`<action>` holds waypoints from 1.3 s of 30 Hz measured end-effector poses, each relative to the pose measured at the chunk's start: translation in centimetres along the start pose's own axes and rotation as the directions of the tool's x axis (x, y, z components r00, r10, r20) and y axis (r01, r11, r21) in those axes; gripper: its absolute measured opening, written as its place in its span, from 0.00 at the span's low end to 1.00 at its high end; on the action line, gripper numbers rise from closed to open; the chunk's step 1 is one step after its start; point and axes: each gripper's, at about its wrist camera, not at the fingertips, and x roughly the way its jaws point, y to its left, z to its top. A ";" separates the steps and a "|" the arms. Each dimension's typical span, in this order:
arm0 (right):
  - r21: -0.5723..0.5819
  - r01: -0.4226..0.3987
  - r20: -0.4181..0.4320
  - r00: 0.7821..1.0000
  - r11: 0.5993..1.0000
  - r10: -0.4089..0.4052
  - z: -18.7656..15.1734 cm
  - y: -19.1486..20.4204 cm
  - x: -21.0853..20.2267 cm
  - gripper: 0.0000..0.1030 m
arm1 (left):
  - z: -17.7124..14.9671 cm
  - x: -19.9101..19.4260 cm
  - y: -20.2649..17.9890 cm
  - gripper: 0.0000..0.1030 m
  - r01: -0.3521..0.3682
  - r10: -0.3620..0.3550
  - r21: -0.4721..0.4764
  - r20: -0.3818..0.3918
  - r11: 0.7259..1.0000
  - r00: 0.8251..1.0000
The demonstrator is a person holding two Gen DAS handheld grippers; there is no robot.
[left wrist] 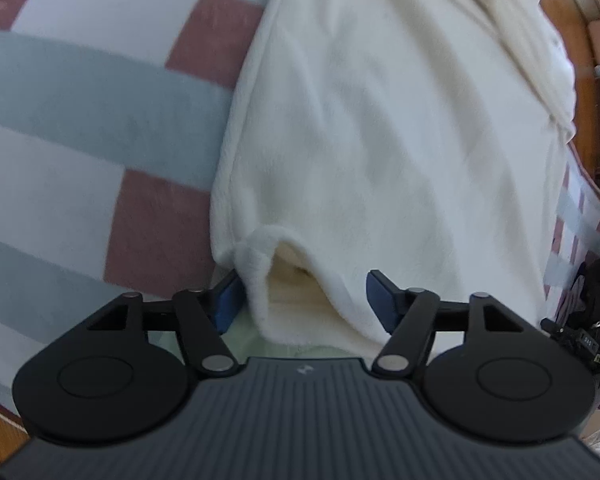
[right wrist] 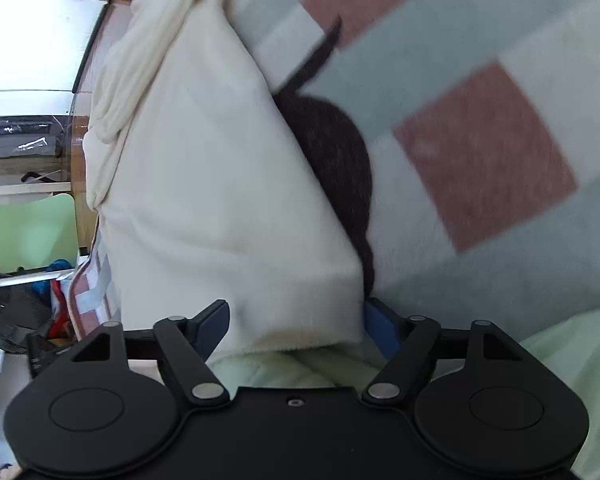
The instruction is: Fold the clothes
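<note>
Two grippers, left gripper [left wrist: 306,300] and right gripper [right wrist: 296,330], jaws spread and unclenched astride near corners of cream fleece garment [left wrist: 380,120], poised for grasping; beyond, garment lying flat on checked blanket [left wrist: 80,80], dark cloth [right wrist: 332,152] tucked beneath.

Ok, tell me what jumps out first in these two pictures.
The cream fleece garment dominates both views, lying on a checked blanket of blue, white and dusty-red blocks. Its near hem sits between the open fingers of the left claw and the right claw. A dark cloth peeks out from under the garment's right edge.
</note>
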 end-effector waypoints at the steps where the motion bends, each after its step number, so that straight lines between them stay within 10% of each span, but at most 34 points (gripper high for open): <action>1: -0.008 -0.011 0.014 1.000 1.000 0.011 0.0 0.1 0.0 0.77 | 0.0 0.2 0.0 0.60 -0.005 0.005 -0.002 -0.004 1.000 1.000; 3: -0.055 -0.022 0.061 0.998 0.998 0.025 -0.1 0.9 -0.2 0.35 | -0.2 -0.2 -0.6 0.11 -0.030 0.028 0.044 0.046 0.999 0.999; 6: -0.203 -0.006 0.136 0.990 0.979 0.035 -0.4 3.3 -1.2 0.15 | -2.0 -3.0 -3.0 0.06 -0.108 0.064 0.191 0.223 0.976 0.973; 10: -0.409 -0.025 0.142 0.986 0.912 0.091 -1.9 7.1 -3.2 0.14 | -5.2 -7.9 -3.6 0.06 -0.141 0.046 0.207 0.407 0.968 0.912; 23: -0.460 0.087 0.111 0.993 0.884 -0.040 -2.8 7.9 -1.4 0.12 | -9.9 -7.4 -0.7 0.06 -0.074 0.021 0.101 0.451 0.992 0.892; 27: -0.484 -0.090 0.128 0.977 0.870 0.172 -3.2 9.5 -4.2 0.12 | -11.0 -8.2 -1.7 0.06 -0.127 0.029 0.144 0.543 0.981 0.840; 32: -0.519 -0.023 0.142 0.983 0.854 0.113 -2.5 10.2 -4.4 0.11 | -11.3 -8.8 -3.7 0.06 -0.199 0.045 0.190 0.607 0.961 0.794; 39: -0.572 -0.122 0.192 0.942 0.811 0.277 -2.6 11.7 -8.4 0.11 | -12.9 -11.5 -8.0 0.06 -0.263 0.007 0.229 0.741 0.937 0.671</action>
